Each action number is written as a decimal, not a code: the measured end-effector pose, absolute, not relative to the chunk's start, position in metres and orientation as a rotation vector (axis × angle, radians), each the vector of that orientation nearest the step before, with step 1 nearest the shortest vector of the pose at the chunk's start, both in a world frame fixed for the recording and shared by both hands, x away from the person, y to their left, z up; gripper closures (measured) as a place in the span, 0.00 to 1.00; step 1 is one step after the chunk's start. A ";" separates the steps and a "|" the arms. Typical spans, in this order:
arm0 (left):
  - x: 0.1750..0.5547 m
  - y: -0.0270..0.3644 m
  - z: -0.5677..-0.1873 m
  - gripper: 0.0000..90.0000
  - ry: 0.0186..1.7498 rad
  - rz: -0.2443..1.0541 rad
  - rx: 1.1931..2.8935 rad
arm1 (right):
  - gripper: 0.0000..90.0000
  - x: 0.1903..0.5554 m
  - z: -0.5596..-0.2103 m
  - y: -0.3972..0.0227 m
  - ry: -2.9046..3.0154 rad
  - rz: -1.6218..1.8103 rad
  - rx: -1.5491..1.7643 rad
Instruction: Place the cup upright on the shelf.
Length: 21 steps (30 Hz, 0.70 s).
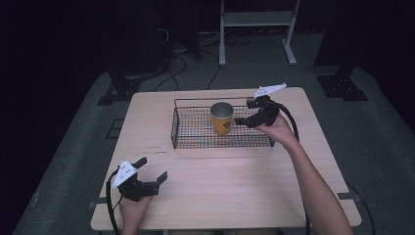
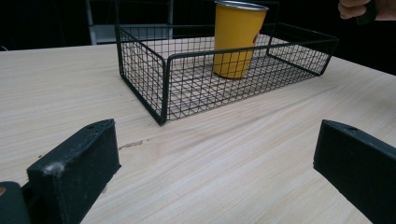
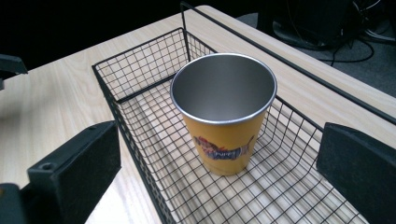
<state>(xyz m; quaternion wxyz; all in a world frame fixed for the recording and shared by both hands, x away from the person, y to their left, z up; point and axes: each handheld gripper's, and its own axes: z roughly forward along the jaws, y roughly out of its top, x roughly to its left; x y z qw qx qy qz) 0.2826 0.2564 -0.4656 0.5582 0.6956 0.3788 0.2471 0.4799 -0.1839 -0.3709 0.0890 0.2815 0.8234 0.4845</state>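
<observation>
A yellow metal cup point(image 1: 221, 117) point(image 2: 238, 39) point(image 3: 224, 116) stands upright and empty inside a black wire basket point(image 1: 174, 128) point(image 2: 163, 84) point(image 3: 140, 65) at the far middle of the table. My right gripper point(image 1: 244, 112) point(image 3: 219, 172) hovers open just right of the cup, over the basket's right half. Its jaws stand wide on either side of the cup without touching it. My left gripper point(image 1: 152, 169) point(image 2: 215, 172) is open near the table's front left, low over the wood, pointing toward the basket with nothing between its jaws.
The light wooden table point(image 1: 220, 196) has open surface between the basket and its front edge. A small dark scuff point(image 2: 130, 144) marks the wood ahead of the left gripper. Beyond the table are dark stands, a white frame point(image 1: 254, 19) and floor cables point(image 1: 186, 54).
</observation>
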 end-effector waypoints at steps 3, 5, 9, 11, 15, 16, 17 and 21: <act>0.282 0.257 -0.466 0.00 0.892 0.586 1.641 | 0.00 0.478 -0.369 -0.185 2.458 1.453 0.833; 0.282 0.256 -0.466 0.00 0.892 0.585 1.641 | 0.00 0.476 -0.368 -0.185 2.457 1.469 0.827; 0.282 0.256 -0.466 0.00 0.891 0.585 1.642 | 0.00 0.472 -0.364 -0.185 2.465 1.478 0.805; 0.282 0.256 -0.466 0.00 0.891 0.587 1.642 | 0.00 0.469 -0.363 -0.186 2.471 1.479 0.797; 0.282 0.256 -0.466 0.00 0.889 0.589 1.647 | 0.00 0.461 -0.363 -0.189 2.456 1.487 0.784; 0.282 0.256 -0.466 0.00 0.889 0.589 1.648 | 0.00 0.460 -0.364 -0.190 2.455 1.489 0.781; 0.282 0.256 -0.466 0.00 0.889 0.588 1.647 | 0.00 0.459 -0.365 -0.191 2.454 1.490 0.780; 0.282 0.256 -0.466 0.00 0.892 0.587 1.645 | 0.00 0.455 -0.368 -0.196 2.471 1.486 0.787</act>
